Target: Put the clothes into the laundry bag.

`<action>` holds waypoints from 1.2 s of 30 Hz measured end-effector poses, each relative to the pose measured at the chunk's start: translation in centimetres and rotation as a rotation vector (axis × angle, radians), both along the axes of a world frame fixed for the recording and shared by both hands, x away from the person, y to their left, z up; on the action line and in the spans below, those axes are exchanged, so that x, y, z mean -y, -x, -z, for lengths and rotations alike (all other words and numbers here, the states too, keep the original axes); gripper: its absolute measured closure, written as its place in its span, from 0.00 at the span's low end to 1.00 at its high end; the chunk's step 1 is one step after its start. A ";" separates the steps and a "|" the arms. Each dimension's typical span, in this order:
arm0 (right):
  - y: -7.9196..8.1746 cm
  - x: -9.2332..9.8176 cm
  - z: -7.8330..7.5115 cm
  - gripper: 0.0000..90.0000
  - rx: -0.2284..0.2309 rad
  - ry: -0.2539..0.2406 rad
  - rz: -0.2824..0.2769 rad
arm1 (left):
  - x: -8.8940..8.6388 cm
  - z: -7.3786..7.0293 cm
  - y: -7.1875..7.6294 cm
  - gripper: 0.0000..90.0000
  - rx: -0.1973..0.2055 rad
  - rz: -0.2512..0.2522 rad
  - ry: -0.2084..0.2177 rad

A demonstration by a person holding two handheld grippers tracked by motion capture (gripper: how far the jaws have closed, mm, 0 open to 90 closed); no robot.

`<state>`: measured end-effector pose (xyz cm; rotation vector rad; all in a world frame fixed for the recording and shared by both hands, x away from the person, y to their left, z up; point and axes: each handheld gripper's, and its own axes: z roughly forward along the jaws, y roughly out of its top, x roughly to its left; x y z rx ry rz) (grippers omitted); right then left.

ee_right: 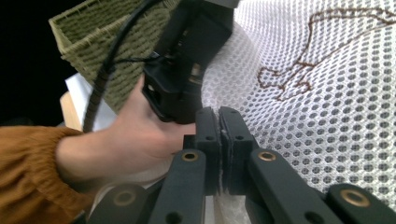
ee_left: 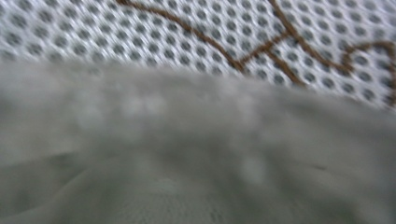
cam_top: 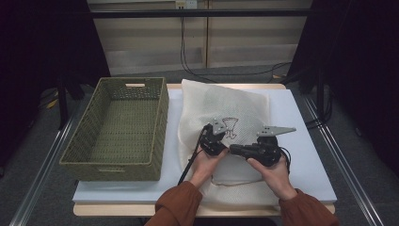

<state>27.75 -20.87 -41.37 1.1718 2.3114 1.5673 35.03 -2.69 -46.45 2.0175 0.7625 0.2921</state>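
Item 1. Woven basket [cam_top: 117,129]: olive green, rectangular, empty, at the left of the counter [cam_top: 306,155], its right wall just beside the mesh bag.

Item 2. Mesh bag [cam_top: 221,106]: white, perforated, with a brown embroidered outline; lies flat at the counter's middle, its near edge by the person's hands.

Item 3. Left hand-held gripper [cam_top: 212,141]: pressed low against the bag near the embroidery. In the left gripper view blurred fabric lies right across the lens, so whether it is clenched or released cannot be told.

Item 4. Right hand-held gripper [ee_right: 218,135]: jaws clenched together, a thin edge of white material seemingly pinched between them at the bag's near portion; pointed toward the left one.

Handling note (judgement): the step appears to be taking hold of the bag with both tools. Done well, both grips would bite the same layer of mesh, well apart, and lift evenly so the fabric does not slip or bunch before travelling leftward to the basket.
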 end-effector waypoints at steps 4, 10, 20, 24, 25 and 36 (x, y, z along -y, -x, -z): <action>-0.1 0.1 0.2 0.97 0.002 0.012 0.005 | -0.8 -0.3 1.0 0.87 0.014 0.060 -0.044; -0.2 0.3 0.9 0.97 -0.010 0.028 0.023 | -2.8 -1.3 3.5 0.76 0.016 0.150 -0.040; 0.0 0.1 1.2 0.95 -0.011 0.046 0.018 | -8.5 -3.1 6.1 0.65 0.058 0.160 -0.044; 0.2 -0.1 1.3 0.95 -0.019 0.056 0.010 | -10.1 -1.5 6.8 0.64 0.034 0.144 -0.156; 0.3 -0.1 1.4 0.95 -0.019 0.060 0.003 | -10.2 -0.8 7.0 0.63 0.026 0.143 -0.185; 1.6 0.6 1.9 0.93 -0.038 0.076 -0.017 | -11.6 1.2 8.6 0.77 -0.030 0.164 -0.252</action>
